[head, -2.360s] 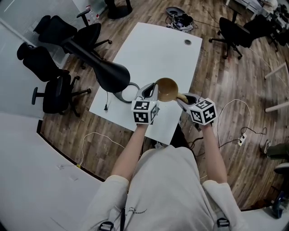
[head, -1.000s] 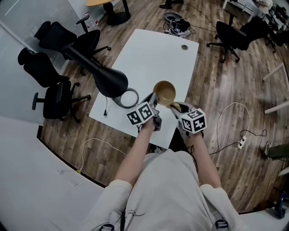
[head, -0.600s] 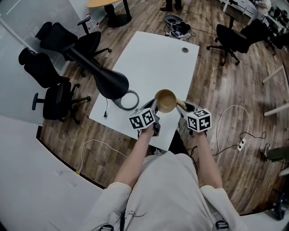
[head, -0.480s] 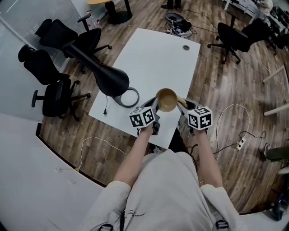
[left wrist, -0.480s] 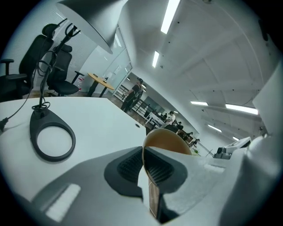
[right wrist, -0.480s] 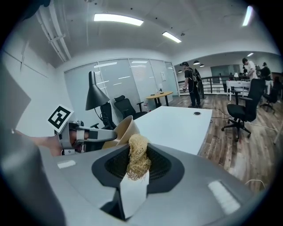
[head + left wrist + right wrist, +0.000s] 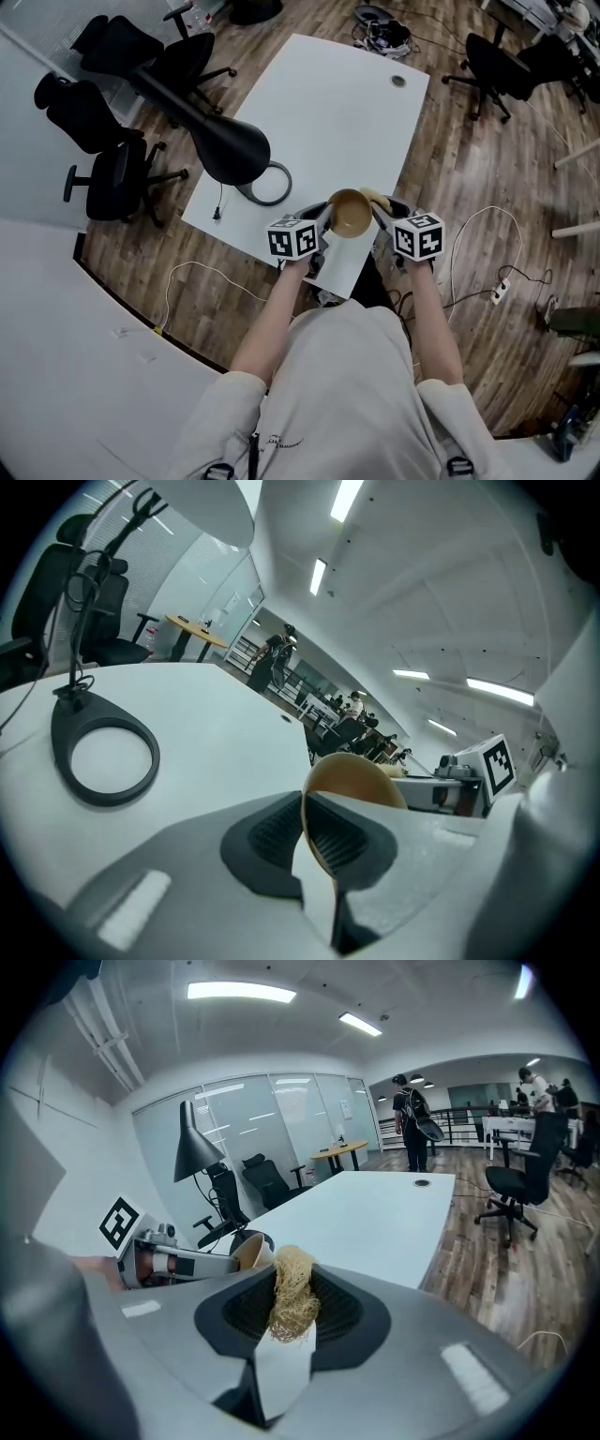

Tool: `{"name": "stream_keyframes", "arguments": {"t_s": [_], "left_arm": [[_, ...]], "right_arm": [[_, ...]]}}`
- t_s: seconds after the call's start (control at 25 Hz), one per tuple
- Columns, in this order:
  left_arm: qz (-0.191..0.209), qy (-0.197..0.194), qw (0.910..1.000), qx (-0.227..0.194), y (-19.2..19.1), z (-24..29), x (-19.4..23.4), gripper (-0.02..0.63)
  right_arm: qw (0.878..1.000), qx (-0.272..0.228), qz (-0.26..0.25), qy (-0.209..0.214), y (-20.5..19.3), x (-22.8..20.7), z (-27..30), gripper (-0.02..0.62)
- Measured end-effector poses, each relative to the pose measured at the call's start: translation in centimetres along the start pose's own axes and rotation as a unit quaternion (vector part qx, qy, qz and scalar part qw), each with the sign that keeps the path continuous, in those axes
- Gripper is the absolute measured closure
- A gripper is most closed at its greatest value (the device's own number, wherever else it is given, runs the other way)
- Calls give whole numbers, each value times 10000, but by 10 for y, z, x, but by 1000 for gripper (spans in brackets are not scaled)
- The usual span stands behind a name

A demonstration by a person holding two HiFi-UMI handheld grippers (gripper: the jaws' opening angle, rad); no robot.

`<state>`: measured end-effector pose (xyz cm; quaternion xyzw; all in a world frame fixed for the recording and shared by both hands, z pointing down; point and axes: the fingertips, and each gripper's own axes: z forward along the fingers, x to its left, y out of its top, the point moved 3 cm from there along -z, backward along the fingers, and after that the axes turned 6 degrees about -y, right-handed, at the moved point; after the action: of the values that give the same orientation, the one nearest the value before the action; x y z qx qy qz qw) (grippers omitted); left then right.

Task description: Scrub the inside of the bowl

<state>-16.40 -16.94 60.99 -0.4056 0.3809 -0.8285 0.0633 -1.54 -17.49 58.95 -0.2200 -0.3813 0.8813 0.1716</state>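
A tan bowl hangs above the near edge of the white table. My left gripper is shut on its rim, and the bowl tilts toward the right gripper. In the left gripper view the bowl stands edge-on between the pads. My right gripper is shut on a yellowish fibrous scrubber, which shows as a pale tuft just right of the bowl's rim, outside the bowl. In the right gripper view the bowl appears beyond the scrubber, with the left gripper's marker cube beside it.
A black desk lamp with a ring base stands on the table's left side, its shade above. Black office chairs crowd the left of the table and another stands at the right. Cables lie on the wooden floor.
Both grippers with the bowl have kept close together near the table's front edge. The scrubber has shifted from the bowl's lower right to its upper right rim.
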Motion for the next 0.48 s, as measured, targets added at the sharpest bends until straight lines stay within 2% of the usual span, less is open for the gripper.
{"name": "stream_keyframes", "arguments": {"t_s": [0.2,0.48], "left_arm": [[74,-47,9993,361,-17,10,8,591],[5,627,9929,1011,-41,33,40,591]], "right_arm": [[9998,-26,180,-1,-6,-11,10,480],[9994,167,307,-89,-16,-34,12,479]]}}
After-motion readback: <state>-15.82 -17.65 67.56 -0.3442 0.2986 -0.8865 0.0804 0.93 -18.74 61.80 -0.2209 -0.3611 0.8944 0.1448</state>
